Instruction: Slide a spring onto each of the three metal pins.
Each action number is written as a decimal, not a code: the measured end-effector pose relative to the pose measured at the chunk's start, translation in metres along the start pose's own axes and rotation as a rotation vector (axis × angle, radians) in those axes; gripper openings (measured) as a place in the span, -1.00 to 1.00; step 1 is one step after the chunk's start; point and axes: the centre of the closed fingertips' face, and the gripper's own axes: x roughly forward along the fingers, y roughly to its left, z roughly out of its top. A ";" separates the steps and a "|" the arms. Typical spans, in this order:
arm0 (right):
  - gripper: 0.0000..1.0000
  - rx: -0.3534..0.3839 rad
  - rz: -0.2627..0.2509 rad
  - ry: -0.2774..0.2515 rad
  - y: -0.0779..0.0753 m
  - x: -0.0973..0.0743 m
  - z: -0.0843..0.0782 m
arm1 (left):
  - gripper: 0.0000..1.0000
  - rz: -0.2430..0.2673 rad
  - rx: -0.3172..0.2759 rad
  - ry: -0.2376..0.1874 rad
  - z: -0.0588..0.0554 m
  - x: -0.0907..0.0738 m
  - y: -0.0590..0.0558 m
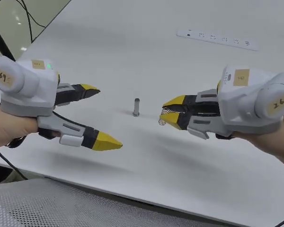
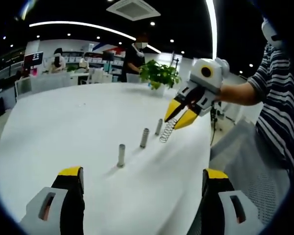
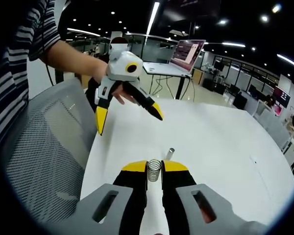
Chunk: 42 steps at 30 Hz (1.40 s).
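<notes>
— where's the spring?
— the spring (image 3: 154,170) is pinched between the yellow tips of the right tool (image 1: 164,113), whose jaws are clenched on it. in the right gripper view the coil stands right between the two tips.
— and the pins?
— in the left gripper view three metal pins stand upright in a row on the white surface (image 2: 63,127): the near pin (image 2: 121,155), the middle pin (image 2: 144,138) and the far pin (image 2: 159,127). all three are bare. the spring hangs down from the right tool just beside the far pin. i cannot tell whether it touches the pin or the surface.
— what about the left tool?
— the left tool (image 1: 108,116) is released, with its jaws spread wide. it hangs above the surface, apart from the pins, and the row runs away from it toward the right tool.
— anything else around?
— a white power strip (image 1: 217,39) lies on the far part of the surface. a grey mesh chair (image 3: 44,147) sits at the near edge. a potted plant (image 2: 159,74) stands beyond the far end, and an open laptop (image 3: 188,51) shows in the room behind. the person's striped sleeve (image 2: 277,98) reaches in behind the right tool
</notes>
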 end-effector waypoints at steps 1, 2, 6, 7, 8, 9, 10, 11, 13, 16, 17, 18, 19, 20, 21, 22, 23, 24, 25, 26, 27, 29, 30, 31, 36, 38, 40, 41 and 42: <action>-0.86 0.002 0.000 -0.003 -0.001 0.002 0.001 | 0.96 0.001 0.000 0.001 0.000 0.000 0.000; -0.86 0.012 0.003 -0.009 -0.002 0.005 0.004 | 0.96 0.002 0.000 0.001 -0.001 -0.001 0.000; -0.86 0.033 -0.006 -0.044 -0.010 0.013 0.016 | 0.96 0.014 -0.008 -0.002 -0.001 -0.002 0.002; -0.86 0.042 -0.011 -0.055 -0.012 0.015 0.019 | 0.96 0.015 -0.008 -0.004 -0.001 -0.003 0.002; -0.86 0.054 -0.014 -0.066 -0.014 0.016 0.022 | 0.96 0.016 -0.008 -0.004 -0.001 -0.003 0.002; -0.86 0.066 -0.019 -0.077 -0.017 0.018 0.026 | 0.96 0.020 -0.008 -0.004 -0.002 -0.004 0.003; -0.86 0.066 -0.022 -0.077 -0.019 0.019 0.027 | 0.96 0.020 -0.009 -0.003 -0.002 -0.004 0.003; -0.86 0.063 -0.027 -0.075 -0.022 0.021 0.028 | 0.96 0.021 -0.010 -0.004 -0.002 -0.004 0.003; -0.86 0.057 -0.031 -0.069 -0.026 0.025 0.030 | 0.96 0.023 -0.013 -0.006 -0.002 -0.004 0.003; -0.86 0.064 -0.032 -0.075 -0.031 0.028 0.033 | 0.96 0.024 -0.015 -0.004 -0.003 -0.004 0.003; -0.86 0.067 -0.031 -0.075 -0.033 0.029 0.034 | 0.96 0.024 -0.015 -0.004 -0.003 -0.004 0.002; -0.86 0.070 -0.029 -0.070 -0.034 0.031 0.034 | 0.96 0.024 -0.018 -0.007 -0.003 -0.004 0.003; -0.86 0.066 -0.031 -0.065 -0.035 0.032 0.033 | 0.96 0.024 -0.019 -0.008 -0.003 -0.004 0.003; -0.86 0.062 -0.031 -0.061 -0.037 0.034 0.033 | 0.96 0.026 -0.017 -0.004 -0.004 -0.004 0.003; -0.86 0.065 -0.028 -0.061 -0.037 0.035 0.033 | 0.96 0.026 -0.015 -0.004 -0.004 -0.005 0.003; -0.86 0.076 -0.024 -0.060 -0.038 0.037 0.033 | 0.96 0.027 -0.016 -0.005 -0.003 -0.005 0.003; -0.86 0.075 -0.023 -0.059 -0.039 0.038 0.033 | 0.96 0.027 -0.017 -0.007 -0.003 -0.005 0.003; -0.86 0.078 -0.022 -0.055 -0.040 0.039 0.033 | 0.96 0.028 -0.018 -0.010 -0.002 -0.005 0.004; -0.86 0.078 -0.021 -0.051 -0.040 0.041 0.033 | 0.96 0.029 -0.018 -0.010 -0.002 -0.005 0.004; -0.86 0.081 -0.019 -0.043 -0.041 0.043 0.032 | 0.96 0.029 -0.017 -0.010 -0.002 -0.005 0.004; -0.86 0.091 -0.017 -0.037 -0.041 0.044 0.031 | 0.96 0.029 -0.018 -0.011 -0.002 -0.005 0.004; -0.86 0.096 -0.020 -0.029 -0.043 0.047 0.029 | 0.96 0.027 -0.018 -0.012 -0.001 -0.005 0.003; -0.86 0.098 -0.021 -0.029 -0.044 0.048 0.029 | 0.96 0.028 -0.018 -0.011 -0.002 -0.005 0.004; -0.86 0.105 -0.020 -0.029 -0.044 0.049 0.029 | 0.96 0.029 -0.017 -0.011 -0.002 -0.005 0.004; -0.86 0.115 -0.016 -0.030 -0.043 0.054 0.028 | 0.96 0.030 -0.021 -0.009 -0.003 -0.006 0.004; -0.86 0.118 -0.014 -0.023 -0.043 0.057 0.026 | 0.96 0.030 -0.022 -0.009 -0.004 -0.006 0.004; -0.86 0.122 -0.015 -0.017 -0.043 0.059 0.024 | 0.96 0.030 -0.021 -0.011 -0.003 -0.006 0.004; -0.86 0.122 -0.015 -0.016 -0.043 0.060 0.023 | 0.96 0.030 -0.023 -0.012 -0.003 -0.006 0.004; -0.86 0.122 -0.013 -0.012 -0.043 0.061 0.021 | 0.96 0.030 -0.023 -0.011 -0.003 -0.006 0.004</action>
